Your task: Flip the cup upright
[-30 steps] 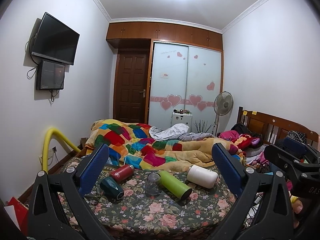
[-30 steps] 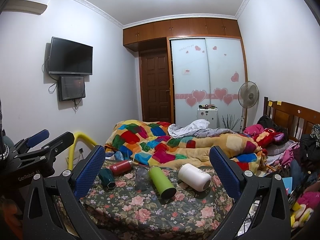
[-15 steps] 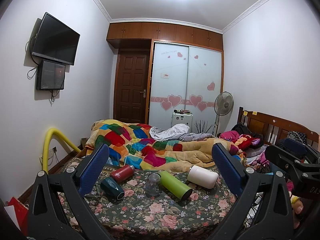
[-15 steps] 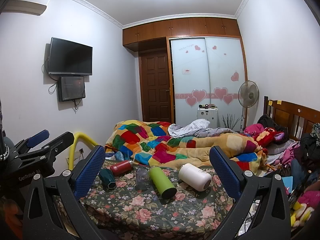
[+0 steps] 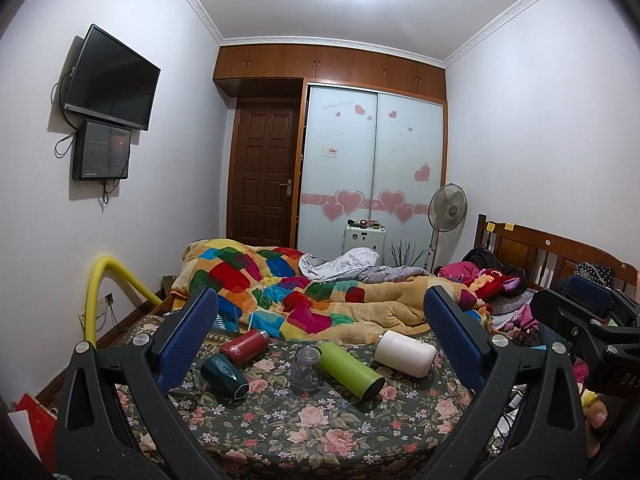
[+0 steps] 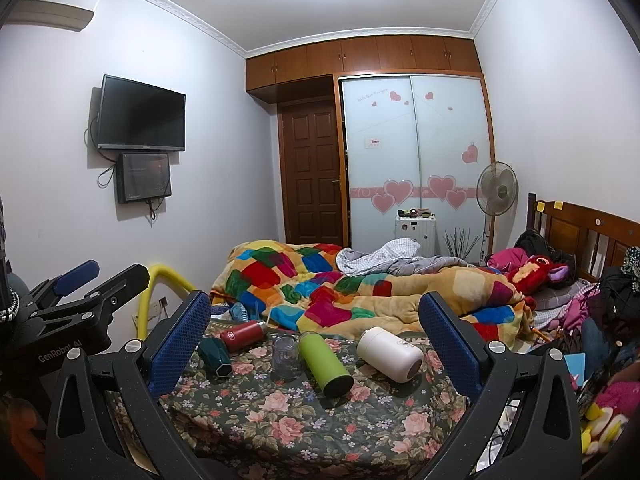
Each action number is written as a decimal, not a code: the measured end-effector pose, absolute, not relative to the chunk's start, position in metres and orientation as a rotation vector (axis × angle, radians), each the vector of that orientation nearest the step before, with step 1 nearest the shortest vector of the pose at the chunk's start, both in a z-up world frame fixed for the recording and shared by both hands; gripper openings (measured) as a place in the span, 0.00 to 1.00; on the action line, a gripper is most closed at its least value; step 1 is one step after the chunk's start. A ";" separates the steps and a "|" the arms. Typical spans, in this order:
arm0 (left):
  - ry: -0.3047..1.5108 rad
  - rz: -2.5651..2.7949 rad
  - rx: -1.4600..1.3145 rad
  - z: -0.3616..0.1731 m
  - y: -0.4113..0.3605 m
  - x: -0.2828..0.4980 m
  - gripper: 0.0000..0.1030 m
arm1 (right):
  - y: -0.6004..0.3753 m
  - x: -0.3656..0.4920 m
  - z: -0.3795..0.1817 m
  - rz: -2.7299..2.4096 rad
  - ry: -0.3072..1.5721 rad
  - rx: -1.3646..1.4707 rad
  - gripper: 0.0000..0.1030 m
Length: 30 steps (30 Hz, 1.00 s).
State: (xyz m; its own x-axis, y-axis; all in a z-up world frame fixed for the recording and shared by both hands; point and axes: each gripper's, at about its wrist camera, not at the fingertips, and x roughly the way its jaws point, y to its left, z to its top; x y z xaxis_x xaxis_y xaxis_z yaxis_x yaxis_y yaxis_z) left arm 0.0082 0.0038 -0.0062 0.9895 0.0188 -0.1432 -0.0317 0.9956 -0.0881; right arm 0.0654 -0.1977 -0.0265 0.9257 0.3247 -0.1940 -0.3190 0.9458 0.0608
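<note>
The left gripper [image 5: 320, 328] and right gripper [image 6: 316, 324] both hang spread wide and empty above the floral-print bedcover [image 5: 304, 424]. On it a small clear glass cup [image 5: 306, 368] stands rim down between a lying dark green faceted cup [image 5: 224, 376] and a lying lime green cylindrical bottle [image 5: 352, 368]. Only the right view shows the wall-mounted white air conditioner [image 6: 52, 8]
</note>
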 end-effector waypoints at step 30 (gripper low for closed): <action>0.435 0.149 -0.185 -0.096 0.056 0.130 1.00 | -0.175 0.197 -0.114 0.320 0.570 -0.041 1.00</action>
State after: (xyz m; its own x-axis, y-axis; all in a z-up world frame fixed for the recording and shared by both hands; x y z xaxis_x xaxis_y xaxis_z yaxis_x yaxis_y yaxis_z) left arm 0.1298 0.0563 -0.0956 0.8966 0.1033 -0.4307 -0.1822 0.9724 -0.1460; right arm 0.1967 -0.1752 -0.1139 0.7938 0.2859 -0.5368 -0.3085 0.9499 0.0498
